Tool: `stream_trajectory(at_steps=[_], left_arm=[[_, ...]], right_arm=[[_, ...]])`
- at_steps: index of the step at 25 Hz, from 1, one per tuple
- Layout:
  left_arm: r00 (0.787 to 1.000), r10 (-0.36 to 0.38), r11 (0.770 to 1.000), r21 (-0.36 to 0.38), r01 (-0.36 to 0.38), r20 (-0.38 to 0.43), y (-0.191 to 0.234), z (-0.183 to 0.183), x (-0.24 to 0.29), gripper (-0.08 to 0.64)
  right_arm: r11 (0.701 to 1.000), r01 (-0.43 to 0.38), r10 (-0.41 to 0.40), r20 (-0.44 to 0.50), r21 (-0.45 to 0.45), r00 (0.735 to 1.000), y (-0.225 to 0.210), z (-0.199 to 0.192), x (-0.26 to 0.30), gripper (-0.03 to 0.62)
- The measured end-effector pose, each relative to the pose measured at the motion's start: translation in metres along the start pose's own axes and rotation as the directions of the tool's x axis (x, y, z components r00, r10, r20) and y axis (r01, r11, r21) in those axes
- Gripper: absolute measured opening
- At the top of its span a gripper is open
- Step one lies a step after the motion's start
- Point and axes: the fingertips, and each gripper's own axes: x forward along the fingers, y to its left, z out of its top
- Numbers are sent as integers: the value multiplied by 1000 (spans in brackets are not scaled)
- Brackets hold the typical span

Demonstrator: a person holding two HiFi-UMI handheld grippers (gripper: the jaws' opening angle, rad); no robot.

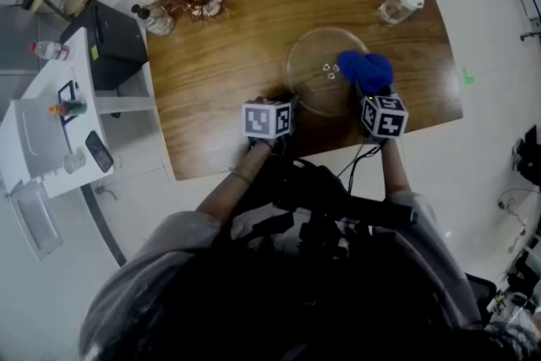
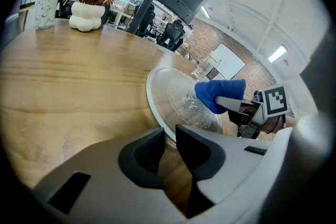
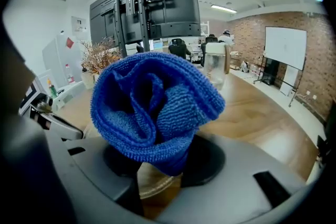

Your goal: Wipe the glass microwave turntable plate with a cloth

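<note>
Both tools are engaged: left tool pinches the plate rim, right tool clamps the cloth over it; most wiping seems left.

Both your forearms reach forward, side by side. Your left gripper pinches the glass plate by its near rim; your right gripper clamps the blue cloth.
</note>
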Motion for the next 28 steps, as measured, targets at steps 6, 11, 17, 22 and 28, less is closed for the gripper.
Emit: stream_trajectory(at_steps=[6,11,17,22,28], left_arm=[[1000,1,1000,0,-1,-1,1,0,1,75],[1000,4,1000,3,-4,-1,1,0,0,75],[1000,0,1000,-1,0,1,-1,0,1,76],[1000,-1,1000,0,1,-4,-1,-1,1,75],[1000,3,1000,-1,-3,-4,0,-1,1,75]], right_arm=[[999,42,-42,-3,15,999,-16,-6,-11,179],[999,-35,34,35,28,999,30,12,-7,178],[976,-211,212,22,-61,977,121,24,10,179],[946,-287,287,-23,-150,958,161,12,15,179],[954,-255,251,-45,-160,967,138,-4,12,179]])
